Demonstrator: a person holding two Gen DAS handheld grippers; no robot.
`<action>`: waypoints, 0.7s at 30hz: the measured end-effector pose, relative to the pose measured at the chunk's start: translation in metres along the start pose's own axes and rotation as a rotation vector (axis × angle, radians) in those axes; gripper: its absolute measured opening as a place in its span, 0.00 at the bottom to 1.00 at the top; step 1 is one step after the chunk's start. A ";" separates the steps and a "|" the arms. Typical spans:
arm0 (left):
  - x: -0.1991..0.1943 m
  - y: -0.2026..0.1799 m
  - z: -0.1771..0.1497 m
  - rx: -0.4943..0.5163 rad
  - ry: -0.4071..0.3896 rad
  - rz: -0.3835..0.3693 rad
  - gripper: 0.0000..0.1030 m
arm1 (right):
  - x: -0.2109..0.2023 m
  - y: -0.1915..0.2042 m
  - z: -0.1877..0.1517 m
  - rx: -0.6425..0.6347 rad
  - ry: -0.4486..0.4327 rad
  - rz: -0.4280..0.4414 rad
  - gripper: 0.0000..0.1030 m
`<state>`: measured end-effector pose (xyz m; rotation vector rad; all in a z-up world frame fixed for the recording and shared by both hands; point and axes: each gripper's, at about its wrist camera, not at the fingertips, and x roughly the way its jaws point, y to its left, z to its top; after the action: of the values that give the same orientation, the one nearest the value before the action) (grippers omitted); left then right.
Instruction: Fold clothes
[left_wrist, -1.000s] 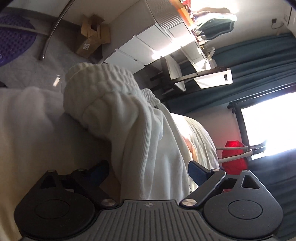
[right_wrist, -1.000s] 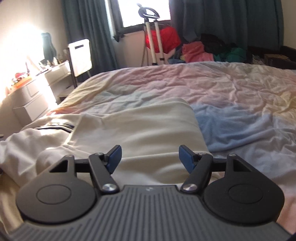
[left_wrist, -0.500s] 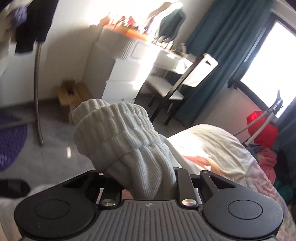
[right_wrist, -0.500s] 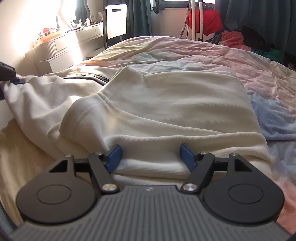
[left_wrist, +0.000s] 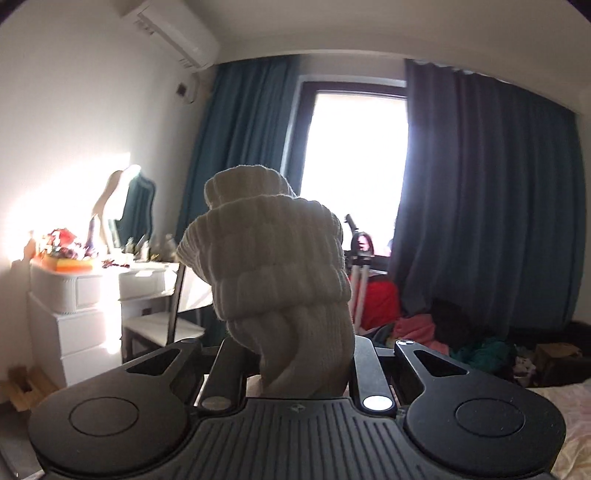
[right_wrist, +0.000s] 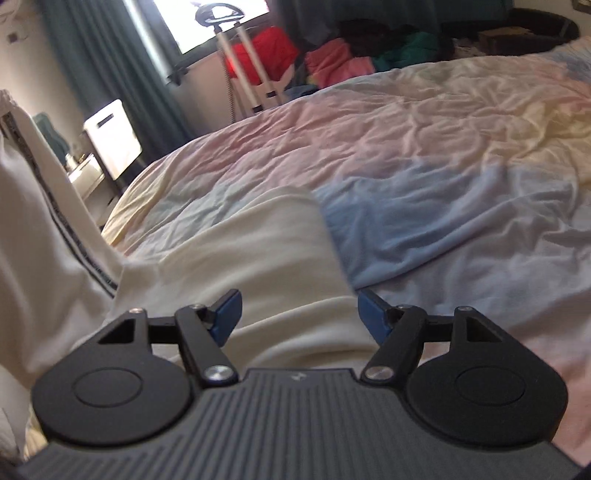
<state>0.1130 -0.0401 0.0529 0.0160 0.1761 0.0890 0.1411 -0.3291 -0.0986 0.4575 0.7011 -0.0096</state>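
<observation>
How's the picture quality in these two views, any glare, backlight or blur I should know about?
Left wrist view: the window is blown out white, so the ribbed cuff clamped in the left tongs is backlit and dim; sun glare washes out the dresser. Right wrist view: evenly lit, but motion blur softens the cream garment and the bedspread; the right tongs stay sharp. Both bend at the edges, fisheye.
</observation>
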 end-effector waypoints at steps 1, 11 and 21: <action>0.001 -0.021 -0.011 0.047 0.001 -0.022 0.18 | -0.003 -0.011 0.005 0.038 -0.017 -0.011 0.69; 0.009 -0.232 -0.124 0.522 0.008 -0.245 0.19 | -0.026 -0.085 0.029 0.327 -0.163 -0.036 0.71; 0.027 -0.253 -0.154 0.707 0.087 -0.294 0.76 | -0.012 -0.103 0.028 0.481 -0.121 0.175 0.72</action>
<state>0.1340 -0.2887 -0.1097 0.6896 0.2880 -0.2703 0.1329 -0.4356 -0.1138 0.9709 0.5349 -0.0415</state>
